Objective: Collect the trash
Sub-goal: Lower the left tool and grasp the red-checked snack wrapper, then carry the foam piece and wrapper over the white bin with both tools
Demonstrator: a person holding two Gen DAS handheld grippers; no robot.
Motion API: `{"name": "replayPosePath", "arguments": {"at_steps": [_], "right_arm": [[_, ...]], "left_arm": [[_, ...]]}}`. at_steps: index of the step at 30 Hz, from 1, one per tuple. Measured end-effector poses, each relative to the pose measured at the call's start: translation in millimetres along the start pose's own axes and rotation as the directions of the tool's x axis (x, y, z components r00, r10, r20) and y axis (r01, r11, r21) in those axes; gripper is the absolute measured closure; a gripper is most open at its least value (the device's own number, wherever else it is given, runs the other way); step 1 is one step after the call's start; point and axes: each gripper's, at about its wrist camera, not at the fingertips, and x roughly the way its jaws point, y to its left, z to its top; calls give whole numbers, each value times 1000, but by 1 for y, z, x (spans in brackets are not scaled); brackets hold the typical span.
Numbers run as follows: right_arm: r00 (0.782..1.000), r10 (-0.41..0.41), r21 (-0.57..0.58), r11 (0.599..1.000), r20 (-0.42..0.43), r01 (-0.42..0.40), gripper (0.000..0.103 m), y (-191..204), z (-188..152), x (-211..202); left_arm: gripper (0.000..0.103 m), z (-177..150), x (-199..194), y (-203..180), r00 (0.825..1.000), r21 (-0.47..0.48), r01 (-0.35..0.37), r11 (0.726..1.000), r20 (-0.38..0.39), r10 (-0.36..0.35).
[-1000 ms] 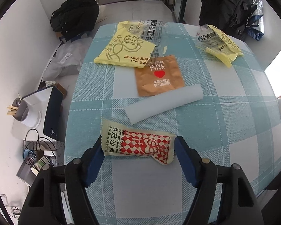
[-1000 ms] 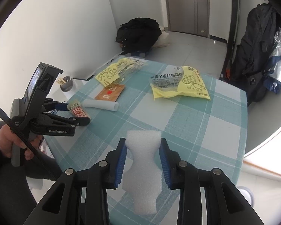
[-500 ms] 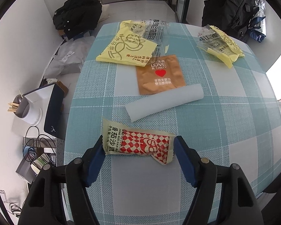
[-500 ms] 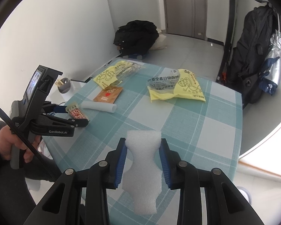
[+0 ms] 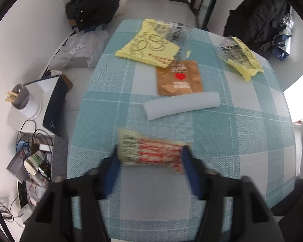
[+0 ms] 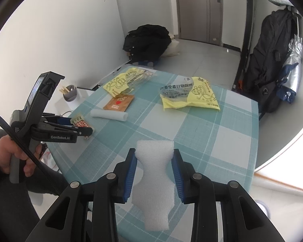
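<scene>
Trash is spread over a table [image 5: 252, 141] covered in a teal and white checked cloth. Nearest the left gripper [image 5: 150, 161], a red-and-white checked sachet [image 5: 151, 151] is seen lying flat by the near left edge of the table, its long axis running left to right across the view, the yellow printed end at the left; it is blurred. The jaws of the left gripper are closing, with the sachet between them, its two ends meeting the blue pads; whether it is already pinched cannot be told. Just beyond it a pale foam roll [image 5: 181, 107] is laid, its long axis also running roughly left to right, the right end tilted slightly farther away. A brown packet with a red heart [image 5: 179, 78] is set flat just behind the roll, and two yellow and clear bags [image 5: 151, 44] [image 5: 242, 58] are found at the far left and far right. In the right wrist view a white foam piece [image 6: 155, 181] is held by the right gripper [image 6: 154, 173], squeezed narrow at its waist between the blue pads, its long axis running along the fingers. A hand [image 6: 12, 157] is seen gripping the handle of the left gripper.
</scene>
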Motion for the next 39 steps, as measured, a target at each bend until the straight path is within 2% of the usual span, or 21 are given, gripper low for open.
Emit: {"name": "replayPosePath", "arguments": {"at_steps": [3, 8, 9, 11, 17, 27, 30, 39], "right_arm": [[1000, -1, 0, 1000, -1, 1, 69, 0, -1, -1], [1000, -9, -4, 1000, 1, 9, 69, 1, -1, -2], [1000, -10, -5, 1000, 1, 10, 69, 1, -2, -2], [1000, -11, -3, 1000, 3, 11, 69, 1, -1, -3], [1000, -20, -5, 1000, 4, 20, 69, 2, -1, -3], [999, -28, 9, 1000, 17, 28, 69, -1, -1, -8], [999, -21, 24, 1000, 27, 20, 69, -3, 0, -12], [999, 2, 66, 998, 35, -4, 69, -7, 1, -16]], "left_arm": [[59, -1, 0, 2, 1000, -17, 17, 1000, -1, -17], [61, -6, 0, -4, 1000, 5, 9, 1000, 5, -9], [63, -7, -1, -5, 1000, 10, 6, 1000, 5, -6], [75, -8, -2, -7, 1000, 13, -2, 1000, 8, 2], [82, -10, -4, -3, 1000, -5, 27, 1000, 8, -27], [89, -9, -15, -8, 999, 1, 31, 1000, 25, -31], [96, -8, -23, -9, 998, 5, 49, 999, 35, -49], [99, -3, -39, -23, 994, 36, 74, 997, 76, -76]]}}
